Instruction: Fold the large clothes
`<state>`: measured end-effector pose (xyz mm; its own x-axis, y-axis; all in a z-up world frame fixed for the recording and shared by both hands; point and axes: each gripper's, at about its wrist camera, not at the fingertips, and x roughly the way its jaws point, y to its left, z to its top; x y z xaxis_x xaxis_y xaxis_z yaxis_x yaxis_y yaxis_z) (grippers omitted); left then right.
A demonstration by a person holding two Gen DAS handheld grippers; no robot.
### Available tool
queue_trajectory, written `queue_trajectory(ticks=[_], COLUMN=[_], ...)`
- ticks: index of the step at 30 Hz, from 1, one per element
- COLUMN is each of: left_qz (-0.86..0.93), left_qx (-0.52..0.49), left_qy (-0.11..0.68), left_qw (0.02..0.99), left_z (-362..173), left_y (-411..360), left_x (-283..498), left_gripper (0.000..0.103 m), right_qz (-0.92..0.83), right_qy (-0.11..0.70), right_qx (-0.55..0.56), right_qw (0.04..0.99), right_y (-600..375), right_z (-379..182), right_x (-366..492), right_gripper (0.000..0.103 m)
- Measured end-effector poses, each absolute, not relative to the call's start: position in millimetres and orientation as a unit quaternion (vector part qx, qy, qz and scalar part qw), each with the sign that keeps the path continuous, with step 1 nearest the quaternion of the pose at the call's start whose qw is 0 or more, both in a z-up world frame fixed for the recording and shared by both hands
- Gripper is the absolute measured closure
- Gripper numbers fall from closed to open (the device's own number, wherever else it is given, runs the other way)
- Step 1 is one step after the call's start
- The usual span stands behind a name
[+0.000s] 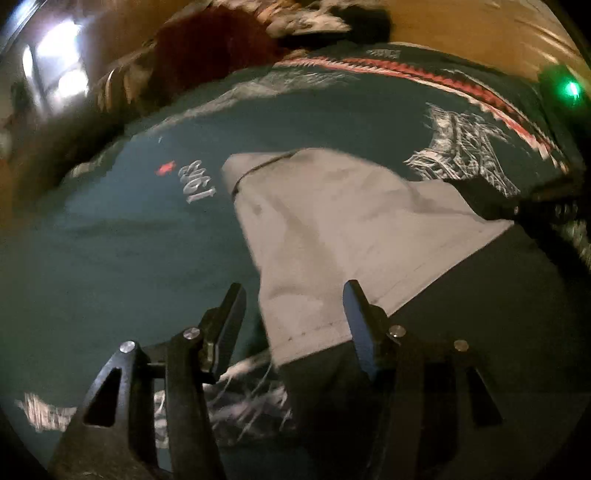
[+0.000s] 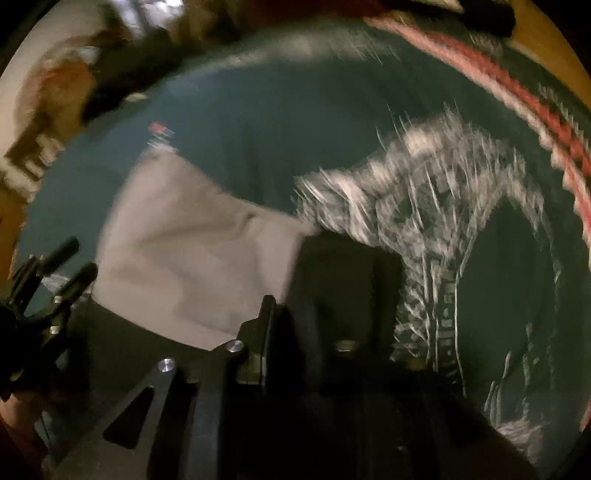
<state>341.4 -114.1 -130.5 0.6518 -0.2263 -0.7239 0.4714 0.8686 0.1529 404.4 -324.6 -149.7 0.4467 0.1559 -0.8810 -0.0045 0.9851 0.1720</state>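
Observation:
A light grey garment (image 1: 332, 229) lies on a dark teal printed cloth (image 1: 110, 240); its near part looks dark, either folded or in shadow. My left gripper (image 1: 293, 295) is open, its fingers either side of the grey garment's near hem, just above it. In the right wrist view the grey garment (image 2: 192, 251) lies left of centre. My right gripper (image 2: 325, 291) is blurred and dark; the left finger (image 2: 264, 314) shows, the right one is lost in shadow. The left gripper (image 2: 62, 269) shows at the far left there, open.
The teal cloth carries a white tower print (image 1: 461, 155), the figures 1993 (image 1: 195, 181) and a red-and-white woven border (image 1: 443, 85). Beyond the border is a wooden surface (image 1: 461, 26). A dark red heap (image 1: 210, 48) and other clothes lie at the far edge.

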Motion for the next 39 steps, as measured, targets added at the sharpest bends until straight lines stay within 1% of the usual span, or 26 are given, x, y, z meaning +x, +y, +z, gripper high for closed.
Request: queue_trajectory(ticks=[1,2,3,4,6,7,9,10,11,12,13,15,18,20,21,22,26,27,28,29,30,31,33,35,37,39], left_qz=[-0.197,-0.201,-0.206,-0.209,-0.210,-0.205,-0.196,-0.202,-0.203,-0.205,-0.210,-0.215,-0.220,-0.213,-0.203,-0.196,-0.171,-0.162,-0.149,-0.143,-0.133,-0.126,-0.113,-0.111,-0.103,-0.098], left_qx=[0.169,0.159,0.141,0.121,0.124,0.145,0.159,0.152,0.142,0.140,0.144,0.163,0.170,0.163,0.159,0.160,0.142,0.138,0.132,0.123,0.115,0.111,0.098,0.088,0.086,0.080], left_qy=[0.364,0.353,0.344,0.340,0.346,0.355,0.344,0.337,0.323,0.314,0.311,0.326,0.350,0.357,0.357,0.357,0.355,0.360,0.366,0.372,0.380,0.387,0.404,0.427,0.459,0.453], left_qw=[0.895,0.900,0.905,0.909,0.906,0.901,0.904,0.907,0.913,0.916,0.916,0.906,0.894,0.895,0.898,0.899,0.908,0.908,0.909,0.909,0.908,0.907,0.902,0.893,0.878,0.883], left_z=[-127.0,-120.1,-114.4,-111.0,-115.8,-122.3,-118.6,-108.8,-99.8,-95.2,-95.2,-109.0,-135.9,-130.0,-123.5,-119.2,-95.3,-96.7,-98.6,-101.8,-107.0,-111.1,-121.4,-136.2,-157.1,-164.3], left_y=[-114.3,-110.7,-105.2,-98.5,-94.2,-95.9,-91.3,-83.8,-74.0,-69.0,-65.6,-65.8,-65.3,-65.1,-67.1,-68.0,-65.9,-63.3,-60.6,-57.0,-54.4,-52.5,-49.4,-48.6,-50.5,-48.6], left_x=[337.9,332.1,327.5,320.4,306.3,295.3,269.7,254.0,233.8,222.1,206.4,185.4,174.9,178.0,179.8,178.5,147.3,138.5,130.5,123.8,115.2,110.6,102.9,99.4,102.3,102.8], left_gripper=[0.053,0.052,0.051,0.048,0.045,0.046,0.046,0.046,0.045,0.043,0.036,0.035,0.034,0.031,0.031,0.033,0.032,0.032,0.032,0.032,0.032,0.032,0.030,0.022,0.018,0.013], right_qz=[0.046,0.047,0.046,0.057,0.070,0.069,0.062,0.056,0.047,0.050,0.058,0.071,0.079,0.080,0.080,0.070,0.062,0.067,0.070,0.069,0.062,0.054,0.033,0.007,-0.010,-0.018], right_qy=[0.520,0.518,0.514,0.495,0.471,0.480,0.503,0.500,0.495,0.471,0.450,0.410,0.407,0.441,0.467,0.458,0.440,0.430,0.421,0.416,0.413,0.416,0.437,0.465,0.487,0.500], right_qx=[0.079,0.083,0.090,0.093,0.086,0.079,0.075,0.075,0.073,0.068,0.061,0.055,0.026,0.001,-0.003,-0.006,-0.004,-0.001,-0.006,-0.011,-0.018,-0.020,-0.024,-0.020,-0.019,-0.013], right_qw=[0.850,0.850,0.852,0.862,0.875,0.871,0.859,0.861,0.864,0.878,0.889,0.908,0.910,0.894,0.881,0.886,0.896,0.900,0.905,0.907,0.908,0.908,0.898,0.885,0.873,0.866], right_y=[-329.7,-331.7,-333.0,-330.9,-324.8,-321.1,-319.5,-320.4,-320.3,-316.8,-313.4,-307.3,-294.5,-291.0,-290.1,-290.5,-280.8,-279.0,-274.6,-271.3,-265.9,-266.1,-266.4,-275.3,-280.3,-282.6], right_z=[-153.3,-152.6,-148.3,-138.0,-131.2,-138.4,-154.0,-152.0,-145.1,-126.1,-112.5,-91.8,-104.8,-140.0,-159.8,-169.4,-135.1,-124.0,-115.4,-111.3,-108.2,-110.2,-121.5,-141.9,-159.2,-173.0], right_x=[402.2,400.7,397.6,391.7,385.0,386.5,389.6,387.9,384.0,369.5,354.3,305.8,240.7,201.6,194.6,183.9,165.0,157.9,145.9,138.3,127.1,120.4,103.5,87.1,77.0,70.2], right_gripper=[0.103,0.103,0.100,0.089,0.087,0.085,0.087,0.090,0.089,0.084,0.084,0.083,0.079,0.072,0.073,0.073,0.069,0.060,0.045,0.037,0.025,0.021,0.021,0.021,0.021,0.020])
